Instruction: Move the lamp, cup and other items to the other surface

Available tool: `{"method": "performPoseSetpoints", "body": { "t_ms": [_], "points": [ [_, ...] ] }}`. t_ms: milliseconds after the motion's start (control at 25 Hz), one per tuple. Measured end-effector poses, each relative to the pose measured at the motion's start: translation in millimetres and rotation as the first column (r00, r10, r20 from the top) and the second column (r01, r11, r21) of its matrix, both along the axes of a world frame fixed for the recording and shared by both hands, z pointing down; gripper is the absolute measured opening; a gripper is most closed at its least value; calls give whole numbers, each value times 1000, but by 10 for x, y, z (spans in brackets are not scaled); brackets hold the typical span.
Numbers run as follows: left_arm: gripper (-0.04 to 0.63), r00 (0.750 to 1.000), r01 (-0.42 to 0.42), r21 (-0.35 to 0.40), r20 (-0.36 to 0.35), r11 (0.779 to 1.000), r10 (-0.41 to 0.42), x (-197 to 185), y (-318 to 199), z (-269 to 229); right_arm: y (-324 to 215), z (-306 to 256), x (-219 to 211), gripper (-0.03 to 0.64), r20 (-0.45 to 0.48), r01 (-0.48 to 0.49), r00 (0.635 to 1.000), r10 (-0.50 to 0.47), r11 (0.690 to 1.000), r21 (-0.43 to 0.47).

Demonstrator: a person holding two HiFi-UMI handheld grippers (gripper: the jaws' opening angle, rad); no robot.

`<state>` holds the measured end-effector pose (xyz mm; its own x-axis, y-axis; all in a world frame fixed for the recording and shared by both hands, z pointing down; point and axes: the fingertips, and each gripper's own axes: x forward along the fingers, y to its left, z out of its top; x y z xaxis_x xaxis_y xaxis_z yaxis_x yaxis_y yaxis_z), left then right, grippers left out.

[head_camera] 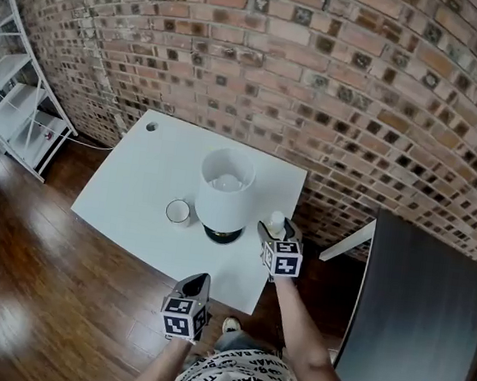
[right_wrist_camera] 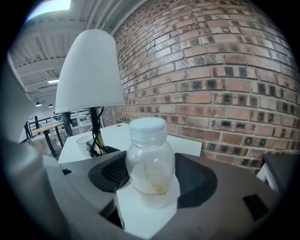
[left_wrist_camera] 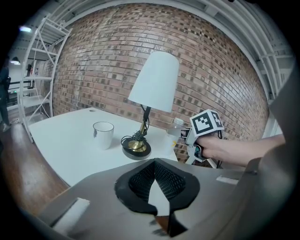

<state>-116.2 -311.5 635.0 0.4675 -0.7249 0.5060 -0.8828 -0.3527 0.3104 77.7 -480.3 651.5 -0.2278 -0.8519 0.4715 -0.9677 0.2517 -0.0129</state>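
A white-shaded lamp [head_camera: 226,188] [left_wrist_camera: 154,82] [right_wrist_camera: 90,70] with a dark round base stands mid-way on the white table [head_camera: 136,181]. Left of it sits a white cup [head_camera: 178,212] [left_wrist_camera: 103,134]. A small clear bottle [head_camera: 277,222] [right_wrist_camera: 150,161] with a white cap stands upright at the table's right edge, and my right gripper [head_camera: 278,230] [right_wrist_camera: 150,176] is shut on it, one pad against each side. My left gripper [head_camera: 200,281] [left_wrist_camera: 153,165] hovers at the table's near edge, shut and empty, pointing toward the lamp base.
A dark tabletop [head_camera: 413,310] stands to the right, with a gap of wooden floor between it and the white table. A brick wall [head_camera: 363,88] runs behind both. White shelving [head_camera: 16,106] stands at the far left. The lamp's cord coils at its base.
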Motion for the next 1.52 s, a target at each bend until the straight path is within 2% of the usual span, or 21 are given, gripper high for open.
{"method": "performPoseSetpoints", "body": {
  "t_ms": [160, 280, 360, 600, 640, 840, 880, 1040, 1240, 1520],
  "points": [
    [0, 1000, 8, -14, -2, 1000, -8, -51, 43, 46, -3, 37, 18, 367, -7, 3, 1000, -3, 1000, -12],
    [0, 1000, 15, -21, 1, 1000, -15, -102, 65, 73, 20, 6, 16, 368, 0, 13, 1000, -13, 1000, -5],
    [0, 1000, 24, -23, -2, 999, -24, -137, 73, 60, 58, -45, 27, 411, 5, 14, 1000, -14, 1000, 3],
    [0, 998, 46, 2, -33, 999, -46, -294, 34, -86, 532, -328, 77, 408, 48, 12, 999, -13, 1000, 19],
    [0, 998, 46, 6, -41, 999, -46, -324, 46, -121, 682, -372, 43, 362, 62, 20, 998, -21, 1000, 16],
    [0, 997, 29, 35, -73, 999, -26, -476, 286, -292, 1478, -583, -190, 46, 134, 14, 991, -17, 1000, 24],
    [0, 997, 18, 45, -79, 999, -15, -494, 354, -333, 1615, -618, -249, 4, 159, 8, 987, -12, 1000, 21],
    [0, 994, -26, 69, -102, 997, 33, -588, 777, -434, 2197, -721, -555, 3, 203, 3, 979, -4, 1000, 5],
    [0, 988, -54, 80, -138, 995, 64, -709, 1268, -509, 2819, -835, -940, 1, 159, 47, 986, -43, 999, -19],
    [0, 979, -93, 120, -168, 988, 113, -619, 1634, -649, 3343, -940, -1136, 2, 63, 78, 995, -78, 997, -8]
  ]
}}
